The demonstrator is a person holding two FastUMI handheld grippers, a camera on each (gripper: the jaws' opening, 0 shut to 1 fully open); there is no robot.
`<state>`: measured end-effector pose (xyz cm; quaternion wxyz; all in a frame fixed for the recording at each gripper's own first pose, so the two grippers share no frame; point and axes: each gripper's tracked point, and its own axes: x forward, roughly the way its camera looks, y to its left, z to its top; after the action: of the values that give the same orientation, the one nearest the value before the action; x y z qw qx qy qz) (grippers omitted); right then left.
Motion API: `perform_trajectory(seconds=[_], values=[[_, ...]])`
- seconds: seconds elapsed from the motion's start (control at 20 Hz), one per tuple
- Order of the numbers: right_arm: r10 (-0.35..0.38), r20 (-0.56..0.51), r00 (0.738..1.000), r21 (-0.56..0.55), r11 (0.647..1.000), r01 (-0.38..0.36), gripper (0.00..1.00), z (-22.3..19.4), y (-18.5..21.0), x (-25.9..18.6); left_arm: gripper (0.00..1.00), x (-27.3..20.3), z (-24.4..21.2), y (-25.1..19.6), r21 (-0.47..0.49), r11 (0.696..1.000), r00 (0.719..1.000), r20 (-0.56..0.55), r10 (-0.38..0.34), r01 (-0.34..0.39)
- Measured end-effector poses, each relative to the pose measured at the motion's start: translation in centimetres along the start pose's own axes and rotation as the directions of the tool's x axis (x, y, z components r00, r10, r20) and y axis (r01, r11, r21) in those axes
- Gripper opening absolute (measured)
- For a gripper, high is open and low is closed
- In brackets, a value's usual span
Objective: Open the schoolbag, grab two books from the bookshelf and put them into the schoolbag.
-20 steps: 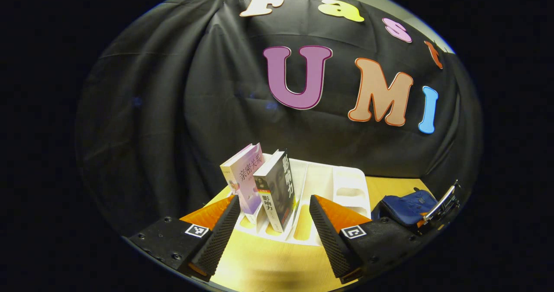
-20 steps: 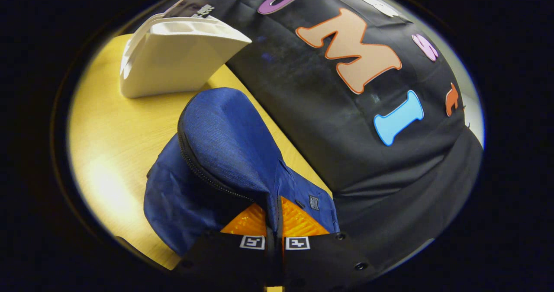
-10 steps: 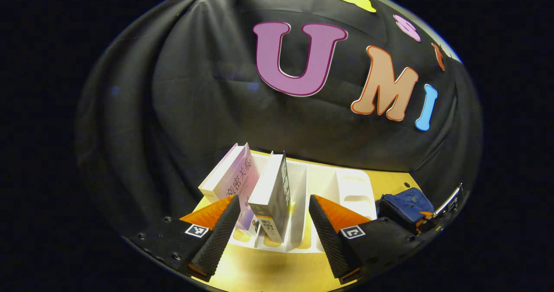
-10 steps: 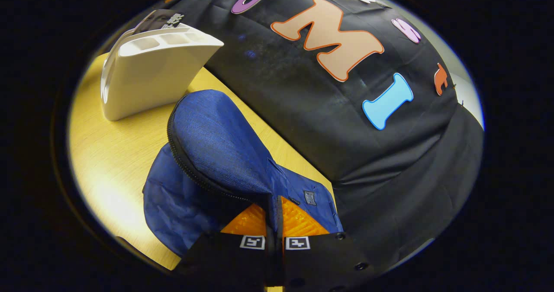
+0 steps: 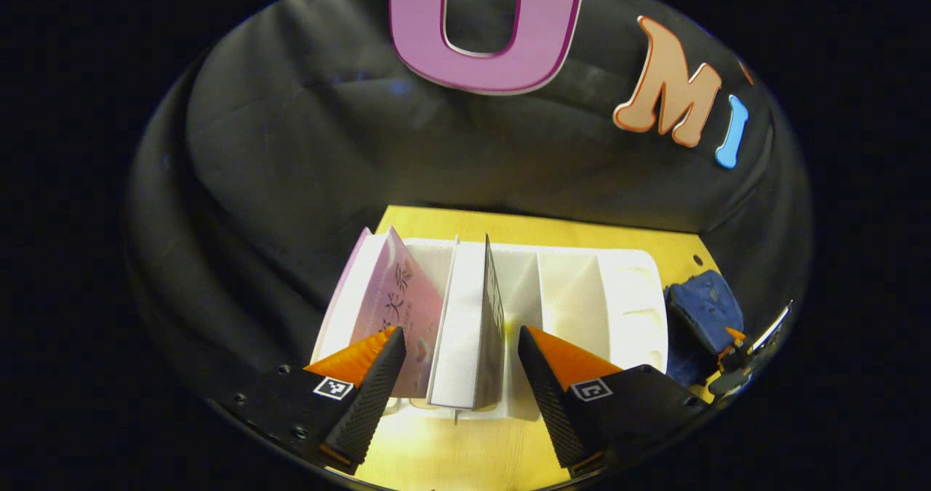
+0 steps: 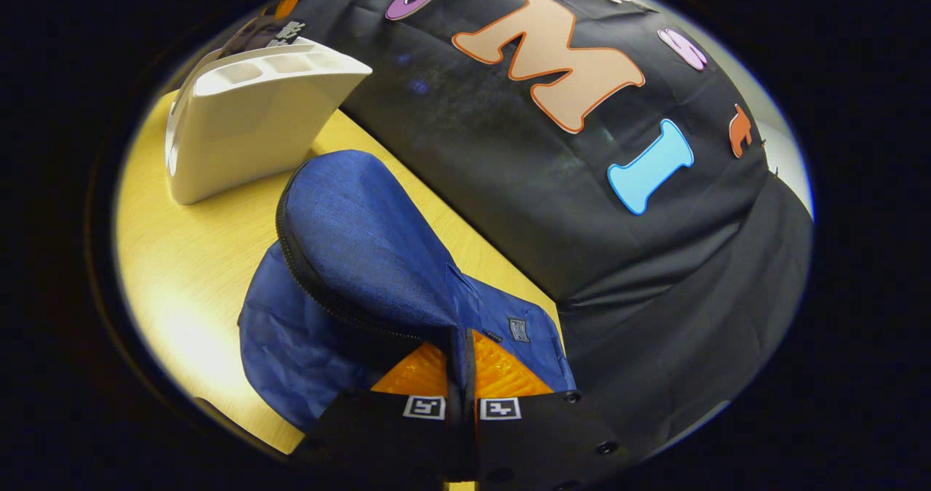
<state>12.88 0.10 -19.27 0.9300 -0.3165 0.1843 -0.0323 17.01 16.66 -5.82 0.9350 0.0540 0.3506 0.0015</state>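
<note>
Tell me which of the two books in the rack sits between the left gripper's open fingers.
The dark-covered book, page edges facing the camera, stands between the left gripper fingers. The pink book leans off to the left in the white rack, behind one finger.

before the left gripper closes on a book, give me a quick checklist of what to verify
1. Left gripper open: ok, fingers spread wide.
2. Dark-covered book between the fingers: ok, though the pink book sits close by the left finger.
3. Both books standing in the white bookshelf: ok.
4. Right gripper shut on the blue schoolbag flap: ok, fabric pinched between the pads.
5. Schoolbag mouth open wide enough for a book: cannot tell.
6. Fingers deep enough for a firm grip: cannot tell.
</note>
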Motion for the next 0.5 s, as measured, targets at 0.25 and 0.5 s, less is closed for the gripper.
perform_trajectory(seconds=[0.25, 0.5], values=[[-0.001, 0.005, 1.0, -0.013, 1.0, 0.001, 0.01, 0.1, -0.1, 0.0, 0.9, 1.8, -2.2, 0.0, 0.052, 0.998, 0.968, -0.251, -0.023, 0.037], [-0.008, 0.005, 1.0, 0.002, 1.0, 0.008, 0.01, 0.1, -0.5, 0.0, 0.73, 3.2, -3.9, -0.4, 0.088, 0.994, 0.909, -0.416, -0.026, 0.068]])
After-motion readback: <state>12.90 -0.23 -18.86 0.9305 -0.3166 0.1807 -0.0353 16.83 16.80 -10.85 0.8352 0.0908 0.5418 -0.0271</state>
